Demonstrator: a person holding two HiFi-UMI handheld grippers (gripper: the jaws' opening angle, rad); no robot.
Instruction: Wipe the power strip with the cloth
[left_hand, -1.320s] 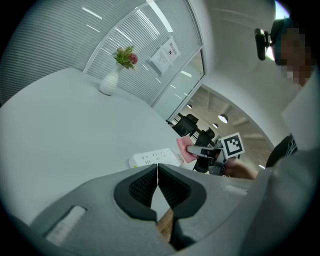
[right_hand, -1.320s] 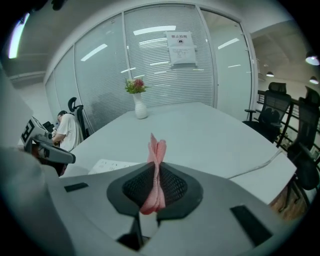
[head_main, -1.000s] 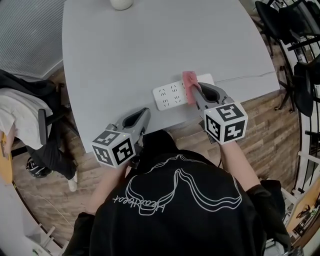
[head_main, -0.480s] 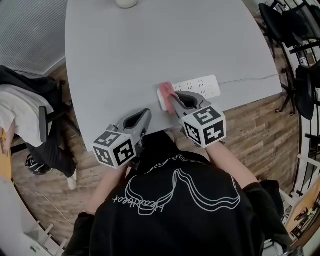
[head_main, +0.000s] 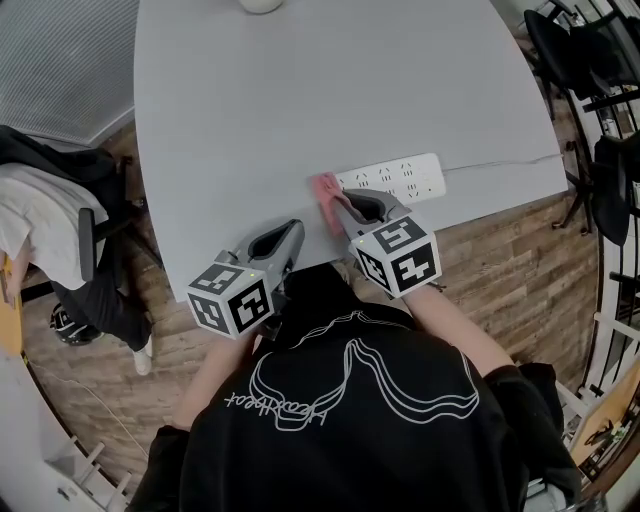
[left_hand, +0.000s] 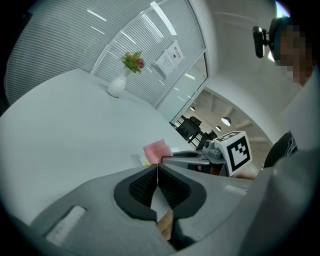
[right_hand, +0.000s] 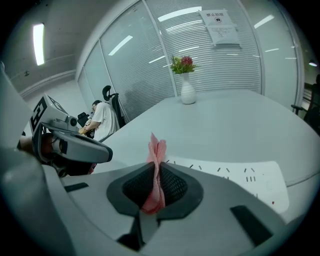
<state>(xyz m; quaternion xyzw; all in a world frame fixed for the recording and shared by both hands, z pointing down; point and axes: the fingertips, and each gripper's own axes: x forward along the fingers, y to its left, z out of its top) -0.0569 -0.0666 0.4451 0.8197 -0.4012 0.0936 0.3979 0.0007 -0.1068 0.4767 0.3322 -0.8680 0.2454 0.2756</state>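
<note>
A white power strip (head_main: 395, 177) lies near the table's front edge, its cord running off to the right. My right gripper (head_main: 333, 200) is shut on a pink cloth (head_main: 326, 187), which sits at the strip's left end. In the right gripper view the cloth (right_hand: 156, 165) stands pinched between the pads, with the strip (right_hand: 240, 177) just beyond to the right. My left gripper (head_main: 293, 232) hangs at the table's front edge, left of the strip, shut with nothing in it; in its own view (left_hand: 157, 172) the cloth (left_hand: 157, 150) shows ahead.
The grey table (head_main: 300, 90) spreads out beyond the strip. A white vase (head_main: 260, 5) with flowers stands at its far edge. A person sits on a chair (head_main: 60, 240) at the left. Black chairs (head_main: 590, 90) stand at the right.
My right gripper has slid the pink cloth leftward along the power strip, from its right half to its left end. The left gripper has stayed put.
</note>
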